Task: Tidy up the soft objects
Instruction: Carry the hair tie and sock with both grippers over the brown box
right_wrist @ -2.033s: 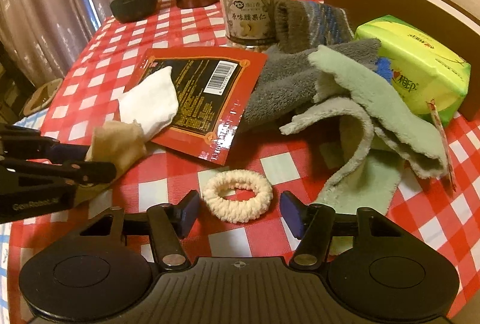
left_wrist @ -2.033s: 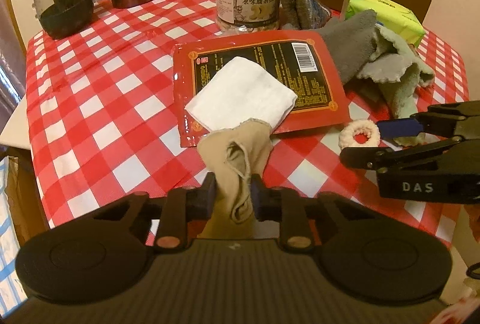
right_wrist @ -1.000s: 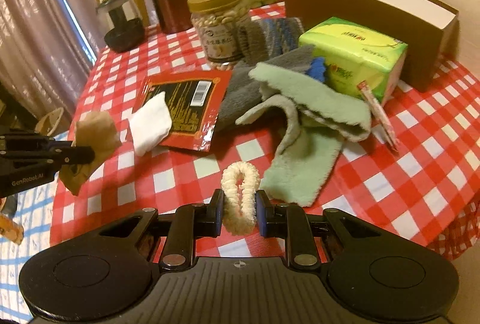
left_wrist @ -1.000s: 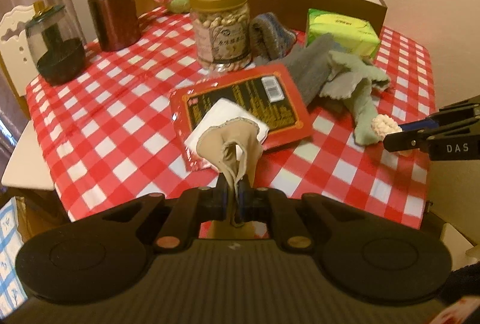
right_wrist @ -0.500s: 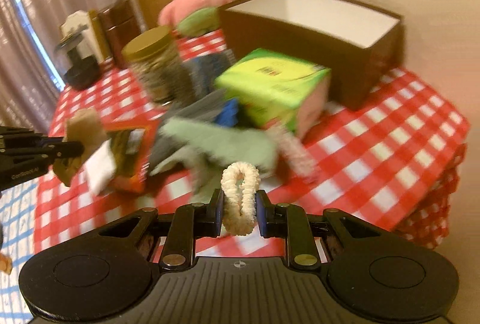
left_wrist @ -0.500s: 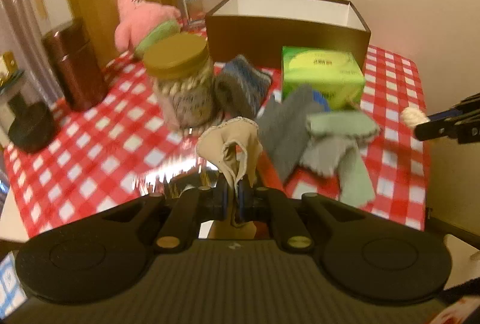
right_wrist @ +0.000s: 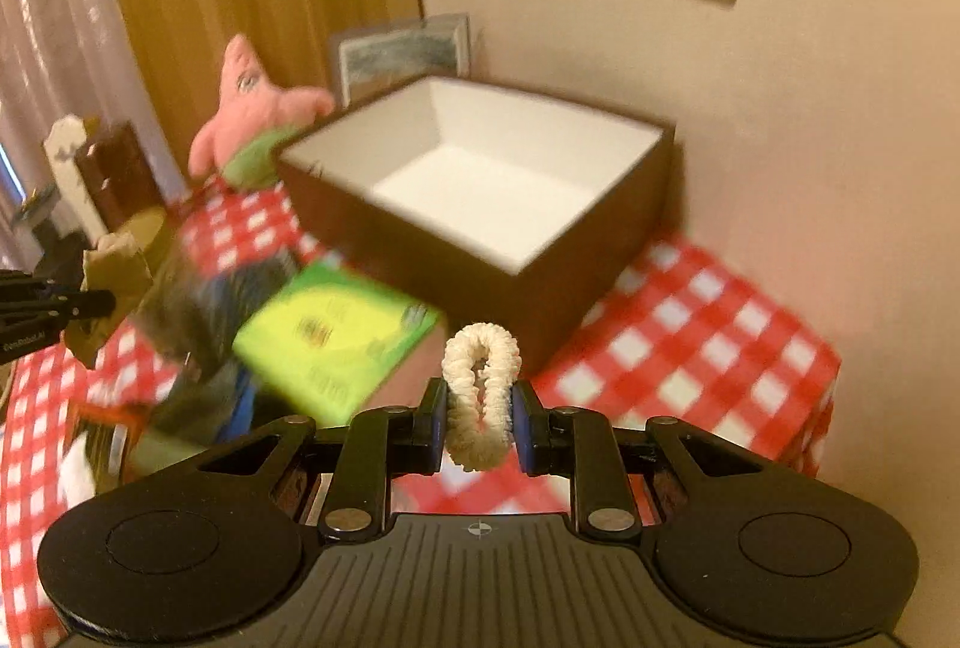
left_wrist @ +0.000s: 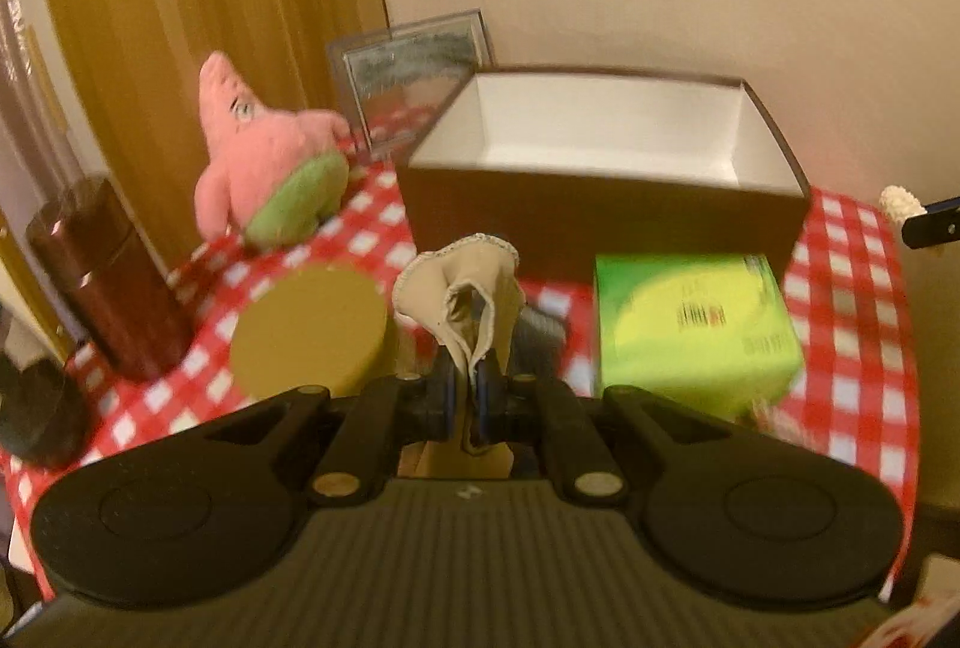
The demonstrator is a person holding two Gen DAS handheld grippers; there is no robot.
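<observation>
Beige cloth (left_wrist: 462, 288) is pinched tightly between the jaws of the left gripper (left_wrist: 465, 396), above the checked table (left_wrist: 852, 288). Cream scrunchie (right_wrist: 480, 396) is squeezed in the right gripper (right_wrist: 480, 426), in front of the brown box (right_wrist: 480, 240), whose white inside holds nothing.

Tissue pack (left_wrist: 696, 324) before box (left_wrist: 600, 204); plush (left_wrist: 264, 168) left.

Both wrist views angled down, sharing the brown box (left_wrist: 600, 210).
</observation>
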